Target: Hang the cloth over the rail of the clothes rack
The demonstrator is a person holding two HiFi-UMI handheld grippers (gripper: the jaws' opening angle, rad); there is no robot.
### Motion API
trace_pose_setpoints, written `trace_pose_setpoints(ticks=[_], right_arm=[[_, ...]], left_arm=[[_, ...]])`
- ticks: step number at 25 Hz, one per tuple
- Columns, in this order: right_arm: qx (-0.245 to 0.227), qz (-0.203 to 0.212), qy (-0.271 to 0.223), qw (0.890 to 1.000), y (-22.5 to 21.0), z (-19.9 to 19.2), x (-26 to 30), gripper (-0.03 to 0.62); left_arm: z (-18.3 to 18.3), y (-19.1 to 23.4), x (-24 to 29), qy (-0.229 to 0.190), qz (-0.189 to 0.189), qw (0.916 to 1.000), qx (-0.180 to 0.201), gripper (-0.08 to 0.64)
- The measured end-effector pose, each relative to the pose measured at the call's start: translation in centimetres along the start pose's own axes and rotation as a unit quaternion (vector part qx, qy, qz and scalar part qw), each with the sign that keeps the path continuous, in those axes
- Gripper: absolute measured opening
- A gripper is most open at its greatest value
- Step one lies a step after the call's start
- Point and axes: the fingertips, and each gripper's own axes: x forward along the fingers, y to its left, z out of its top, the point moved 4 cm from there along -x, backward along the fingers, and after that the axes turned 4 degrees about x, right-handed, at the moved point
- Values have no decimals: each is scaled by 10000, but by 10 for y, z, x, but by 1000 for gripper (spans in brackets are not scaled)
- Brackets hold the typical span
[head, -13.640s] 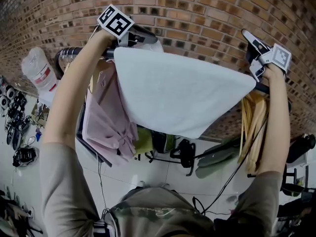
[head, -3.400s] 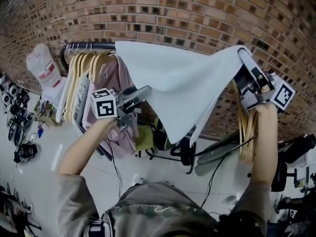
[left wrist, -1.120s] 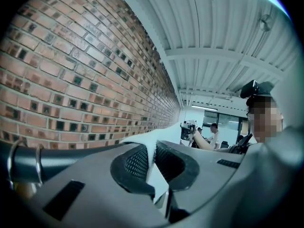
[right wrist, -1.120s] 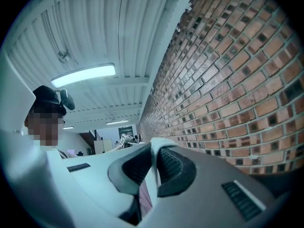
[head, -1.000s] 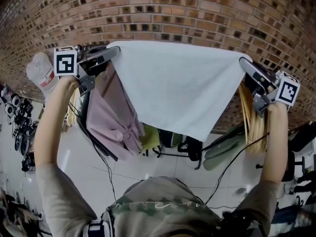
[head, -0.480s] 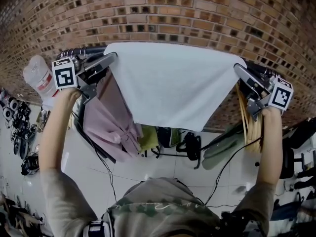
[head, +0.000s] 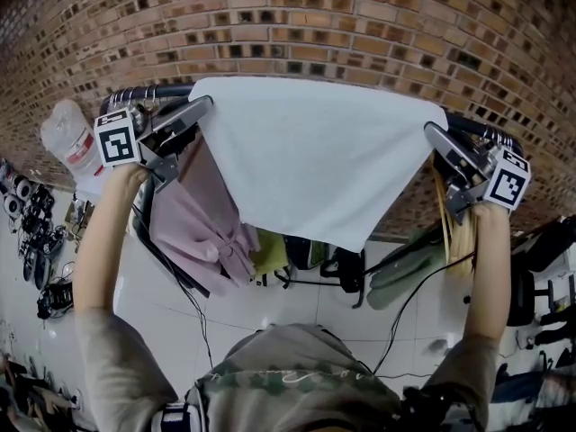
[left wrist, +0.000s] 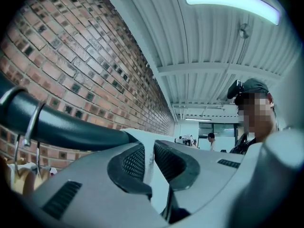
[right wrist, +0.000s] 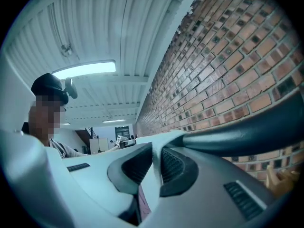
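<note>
The white cloth [head: 310, 151] is spread along the rack's dark rail [head: 148, 91] and hangs down on the near side, in front of the brick wall [head: 360, 25]. The left gripper [head: 203, 106] and the right gripper [head: 432, 135] each hold 1 top corner, their fingers pinched nearly closed on the fabric. A pink garment [head: 193, 219] hangs just beside the cloth.

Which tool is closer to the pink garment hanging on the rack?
Left. The left tool grips the cloth corner just above the pink garment; the right tool grips the opposite corner, across the whole cloth.
</note>
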Motion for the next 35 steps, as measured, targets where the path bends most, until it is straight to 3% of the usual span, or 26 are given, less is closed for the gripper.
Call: trace_pose_setpoints(ticks=[8,16,26,31,35], right_arm=[[37,-116,24,9999,-5,-5,0,20],[108,-98,-9,9999,-5,-5,1,20],[62,-46,-118,9999,-2,-3,3,20],[-9,-180,-319,9993,1,-6,3,20],[-130,-221,-200,9995,2,-20,1,25]], left_arm=[[-4,2,-1,-73,-66,9999,-46,21],[-21,-4,-5,207,-84,9996,155,21],[-24,-3,-4,245,125,9991,319,38],[-19,-5,-3,14,-81,9999,101,19],[-19,-1,-4,-175,-194,9995,-153,18]])
